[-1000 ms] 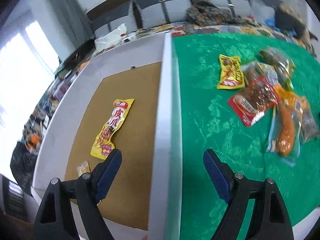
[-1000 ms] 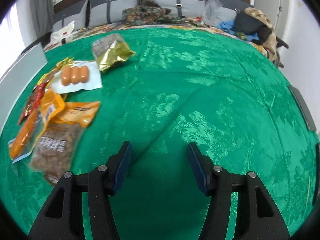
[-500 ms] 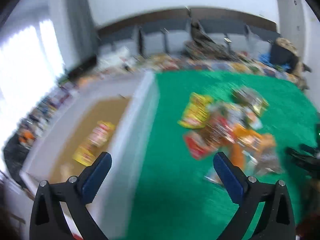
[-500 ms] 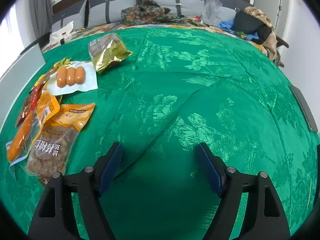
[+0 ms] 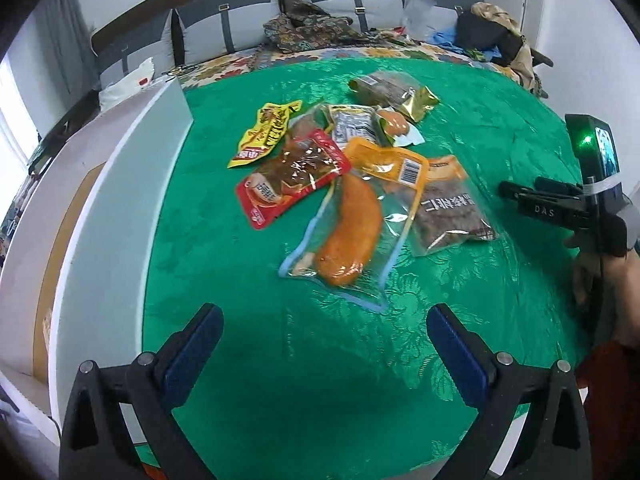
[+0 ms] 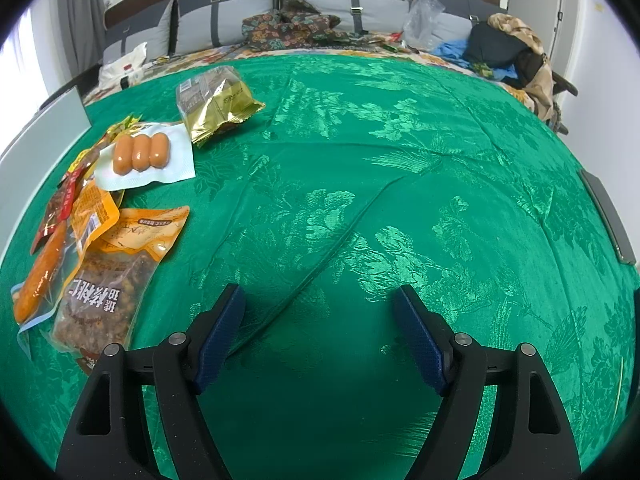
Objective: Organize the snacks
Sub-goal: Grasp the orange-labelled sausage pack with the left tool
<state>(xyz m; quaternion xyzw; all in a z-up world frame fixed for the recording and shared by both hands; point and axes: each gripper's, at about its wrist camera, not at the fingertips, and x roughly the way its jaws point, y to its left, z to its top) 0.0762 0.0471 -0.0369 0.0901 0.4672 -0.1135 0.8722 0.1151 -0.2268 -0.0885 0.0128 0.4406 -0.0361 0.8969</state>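
Both grippers empty, snack pile waiting on the green patterned tablecloth (image 5: 224,264).

We hold the left gripper (image 5: 324,332) wide apart, nothing between its blue pads, aimed at the heap of packets; nearest it lies the clear blue-edged pouch with an orange sausage (image 5: 344,236), partly overlapped by the red sauce-meat packet (image 5: 292,176) and the orange barcode packet (image 5: 396,164). The white box with cardboard floor (image 5: 116,184) sits just left of the pile. Our right gripper (image 6: 320,332) also stands spread over bare cloth, the brown nut bag (image 6: 104,280) and three-sausage vacuum pack (image 6: 140,154) off to its left. We judge the step to be reaching for a next packet. That calls for lowering onto one pouch edge, pinching only a single layer.
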